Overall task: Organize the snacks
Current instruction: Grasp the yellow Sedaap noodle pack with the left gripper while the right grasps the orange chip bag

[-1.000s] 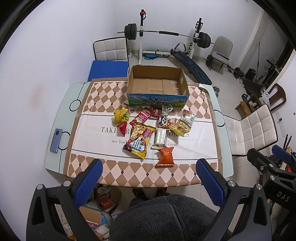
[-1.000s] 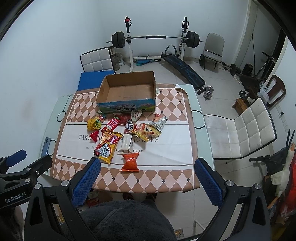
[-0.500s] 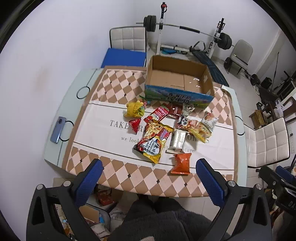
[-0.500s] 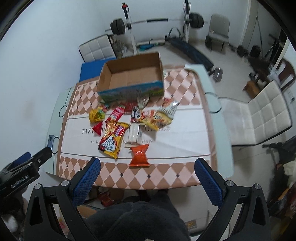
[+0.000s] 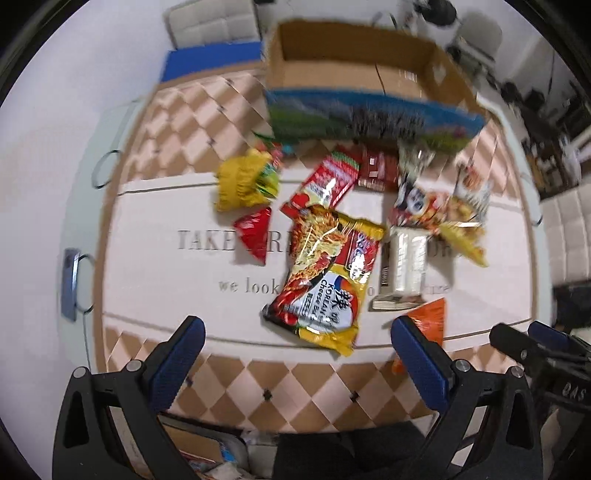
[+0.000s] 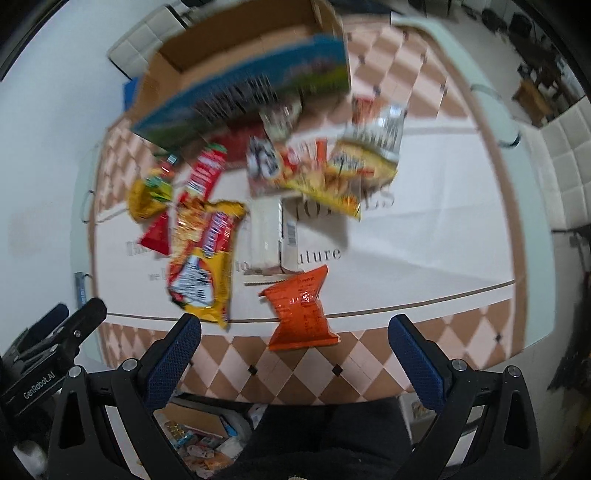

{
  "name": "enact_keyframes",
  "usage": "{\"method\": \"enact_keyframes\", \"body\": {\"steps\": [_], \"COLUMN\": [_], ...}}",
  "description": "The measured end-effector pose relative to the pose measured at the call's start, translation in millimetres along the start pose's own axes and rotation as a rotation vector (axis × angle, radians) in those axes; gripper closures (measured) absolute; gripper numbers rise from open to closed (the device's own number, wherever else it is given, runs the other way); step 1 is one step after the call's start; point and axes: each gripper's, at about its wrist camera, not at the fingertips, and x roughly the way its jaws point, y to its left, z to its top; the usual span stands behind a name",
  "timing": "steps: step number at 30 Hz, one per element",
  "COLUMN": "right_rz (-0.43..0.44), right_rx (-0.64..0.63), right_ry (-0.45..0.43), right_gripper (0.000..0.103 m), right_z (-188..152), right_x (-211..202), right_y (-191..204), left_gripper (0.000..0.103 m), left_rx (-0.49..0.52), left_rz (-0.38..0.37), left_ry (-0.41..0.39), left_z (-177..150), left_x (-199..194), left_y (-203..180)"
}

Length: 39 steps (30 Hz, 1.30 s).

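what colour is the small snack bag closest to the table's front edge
Orange, with a crinkled foil look: the small snack bag shows best in the right wrist view.

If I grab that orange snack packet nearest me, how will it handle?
The orange packet looks like a crinkly, puffed foil pouch, so probably light and floppy. Its glossy film may slip, so pinching the flat sealed end seems safer. It lies flat on the tablecloth, so it should slide, not roll.

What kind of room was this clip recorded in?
Probably a room in a home, used for dining. A table with a checked tablecloth holds loose snack packets and a cardboard box, with white padded chairs around it. The far background is too blurred to read.
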Motion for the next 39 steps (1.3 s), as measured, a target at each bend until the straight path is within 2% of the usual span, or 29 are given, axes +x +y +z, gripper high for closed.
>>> {"method": "enact_keyframes", "body": {"steps": [7,12,19,21,23,25,29,32,35,36,39], "right_rz": [-0.010,-0.001,-0.015,-0.017,-0.015,-0.018,-0.015,-0.030,-0.060,-0.073,-0.092], "right_rx": [0.040,0.064,0.051,0.055,0.054,0.049,0.014,-0.008,-0.016,-0.019,-0.010], "right_ry": [0.091,0.109,0.152,0.160,0.169,0.182,0.212,0.230,0.252,0.259,0.258], "right_gripper": [0.000,0.000,0.000,0.000,0.000,0.001,0.005,0.013,0.028,0.038,0.049], "right_z": [5,6,4,2,1,-1,-9,-18,-24,-26,-32], "right_x": [75,96,113,119,124,129,140,147,155,157,160], "right_y": [-5,-10,-5,-5,-6,-6,-3,1,1,1,0], "left_gripper": [0.000,0.000,0.000,0.003,0.012,0.015,0.015,0.014,0.014,0.013,0.009], "left_rx": [0.101,0.133,0.153,0.158,0.152,0.131,0.050,0.035,0.055,0.061,0.064], "left_rz": [-0.030,-0.047,-0.089,-0.071,-0.057,-0.061,-0.046,-0.039,-0.017,-0.012,-0.005], "left_ry": [0.136,0.190,0.232,0.225,0.206,0.196,0.249,0.270,0.271,0.274,0.278], "left_z": [22,36,49,53,52,49,30,17,15,14,18], "left_x": [87,125,152,157,159,156,156,158,165,173,187], "left_y": [-16,-25,-33,-38,-38,-33,-11,-3,-4,-9,-22]}}
